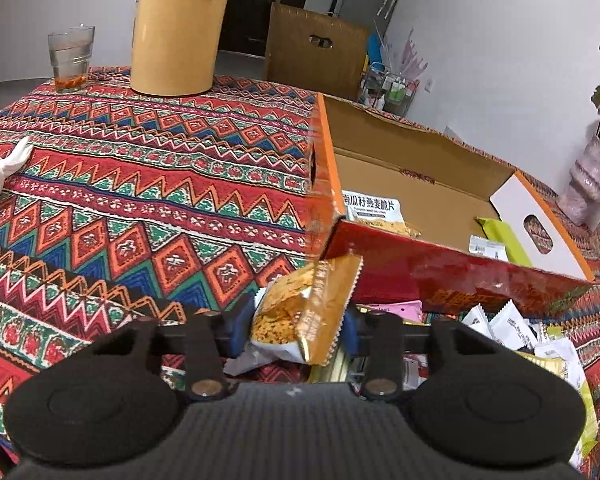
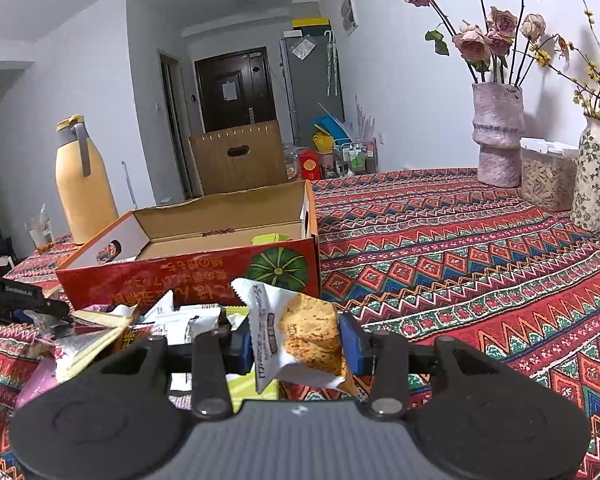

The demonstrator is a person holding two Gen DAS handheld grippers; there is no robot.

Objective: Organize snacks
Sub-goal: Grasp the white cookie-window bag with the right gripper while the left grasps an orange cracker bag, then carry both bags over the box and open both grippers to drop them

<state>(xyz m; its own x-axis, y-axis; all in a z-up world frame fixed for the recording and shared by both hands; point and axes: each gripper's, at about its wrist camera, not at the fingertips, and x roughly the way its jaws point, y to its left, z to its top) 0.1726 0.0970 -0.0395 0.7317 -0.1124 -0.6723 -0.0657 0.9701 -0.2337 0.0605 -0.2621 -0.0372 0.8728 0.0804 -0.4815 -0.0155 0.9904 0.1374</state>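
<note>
While an orange snack packet (image 1: 312,308) is clamped in the left tool (image 1: 296,330), a white biscuit packet (image 2: 300,340) is gripped by the right tool (image 2: 296,344) before the cardboard box (image 2: 188,276).

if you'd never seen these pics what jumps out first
The loud zigzag tablecloth covers the whole table. On it sits an open red cardboard box with a pumpkin picture on its side and a few packets inside. Closest in, the left hand-held gripper is shut on an orange snack packet and the right hand-held gripper on a white snack packet, above a loose pile of packets.
</note>
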